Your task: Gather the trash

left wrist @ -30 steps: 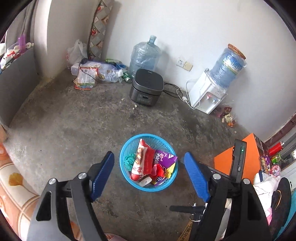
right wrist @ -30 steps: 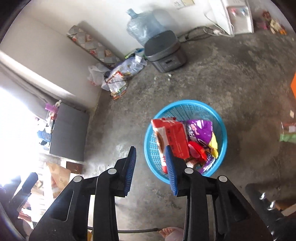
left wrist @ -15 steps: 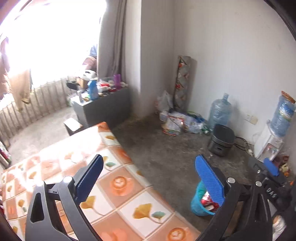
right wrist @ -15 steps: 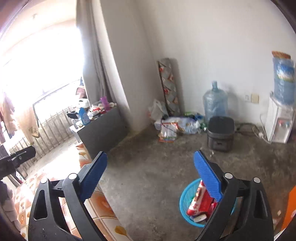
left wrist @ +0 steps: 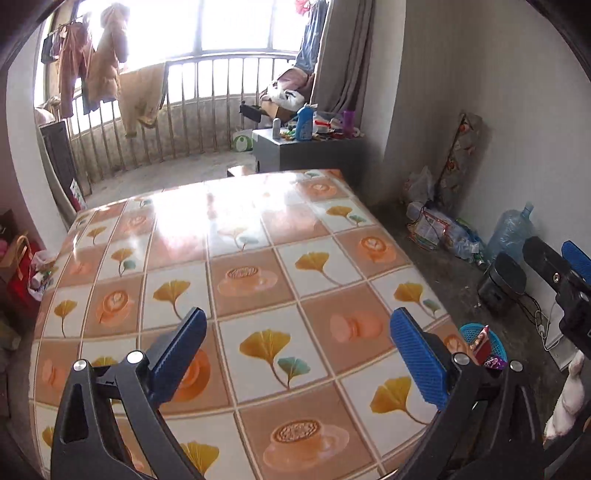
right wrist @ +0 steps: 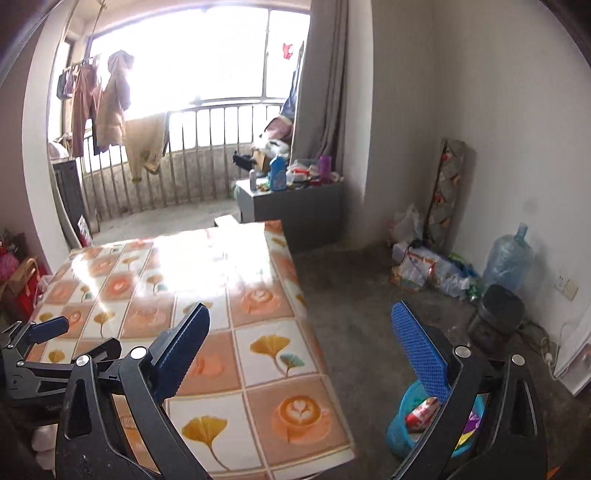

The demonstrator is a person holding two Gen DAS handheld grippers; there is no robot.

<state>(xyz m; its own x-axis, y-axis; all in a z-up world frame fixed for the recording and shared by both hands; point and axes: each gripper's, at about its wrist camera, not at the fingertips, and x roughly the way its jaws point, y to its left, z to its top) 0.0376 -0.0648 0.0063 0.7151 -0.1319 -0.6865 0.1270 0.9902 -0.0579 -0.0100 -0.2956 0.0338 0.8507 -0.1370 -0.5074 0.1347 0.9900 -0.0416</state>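
Tabletop (left wrist: 258, 258); both grippers wide, empty

Bright window (left wrist: 236, 26) with railing far; patterned tabletop (left wrist: 236, 258) near; grey concrete floor (right wrist: 369, 295) and white wall (right wrist: 517, 129) right.

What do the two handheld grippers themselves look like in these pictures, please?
Both look alike. The left gripper and right gripper have black angular plastic frames with triangular cut-outs and round silver pivot bolts. Each finger ends in a flat blue pad with a fine ribbed texture. No cables or sleeves show.
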